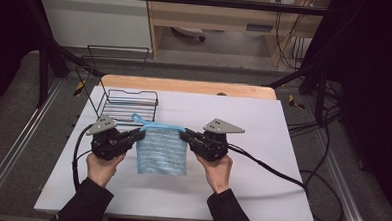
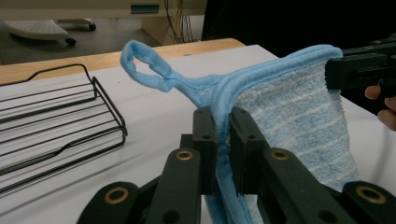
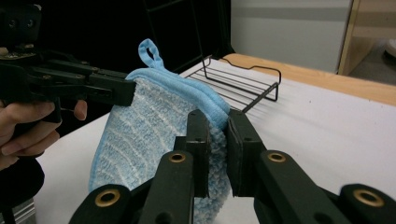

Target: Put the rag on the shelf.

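Left gripper (image 1: 142, 133) and right gripper (image 1: 183, 135) each clamp a top corner of the blue towel (image 1: 161, 151) (loop (image 1: 136, 118) at left), near the wire rack (image 1: 129, 103).

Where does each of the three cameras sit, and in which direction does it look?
High view: above the person's side, looking forward and down at the table; both forearms and the left gripper and right gripper show.
Left gripper view: rides the left gripper, looking along jaws shut on the cloth corner, toward the wire rack.
Right gripper view: rides the right gripper, jaws shut on the opposite corner, facing the left hand.
All views share cloth and rack.
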